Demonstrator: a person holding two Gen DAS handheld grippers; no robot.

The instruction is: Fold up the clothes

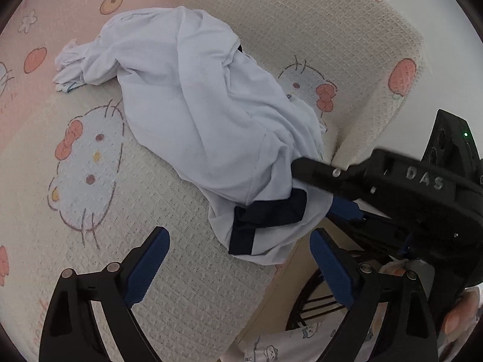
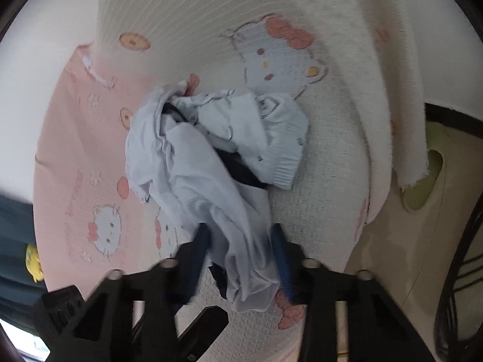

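White and crumpled, the cotton shirt with navy trim (image 1: 193,114) lies bunched in a heap on the cream and pink waffle-weave cat-print blanket (image 1: 90,187) covering the bed. My right gripper (image 2: 238,241) has its blue-padded fingers (image 2: 199,247) on either side of the near end of the shirt, cloth bunched between them, though the blur won't let me tell if they pinch it. My left gripper (image 1: 238,259) hovers just beside that same end, jaws wide apart, nothing between them.
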